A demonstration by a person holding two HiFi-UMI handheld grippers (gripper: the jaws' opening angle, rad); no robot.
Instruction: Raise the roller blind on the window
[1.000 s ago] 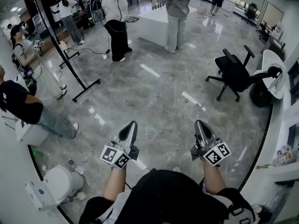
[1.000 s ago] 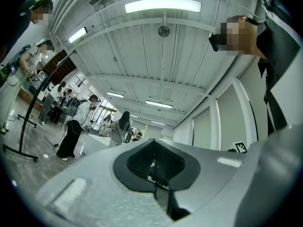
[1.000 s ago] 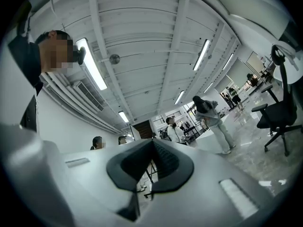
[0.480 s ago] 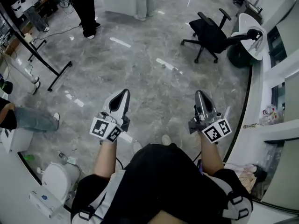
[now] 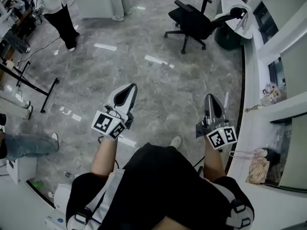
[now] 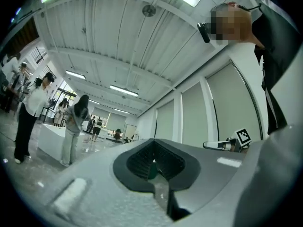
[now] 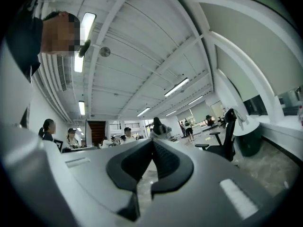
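Observation:
Both grippers are held out side by side over the grey marble floor, with nothing in either. My left gripper (image 5: 128,87) is shut, and its jaws meet in the left gripper view (image 6: 152,159). My right gripper (image 5: 211,97) is shut too, jaws together in the right gripper view (image 7: 151,145). The window wall runs along the right. Its roller blinds (image 6: 230,110) hang lowered as pale grey panels, well beyond both grippers. The left gripper view also catches the right gripper (image 6: 222,145) in front of those panels.
A black office chair (image 5: 192,24) and a round white table (image 5: 238,14) stand ahead near the window wall. A white sill (image 5: 283,110) runs along the right, with a beige bag (image 5: 259,169) on the floor below it. People (image 5: 57,11) stand far left, near a black-footed stand (image 5: 29,86).
The head view has swung round toward the window wall: the chair and table shifted from the right to the upper middle. Both grippers travelled along, still shut and side by side.

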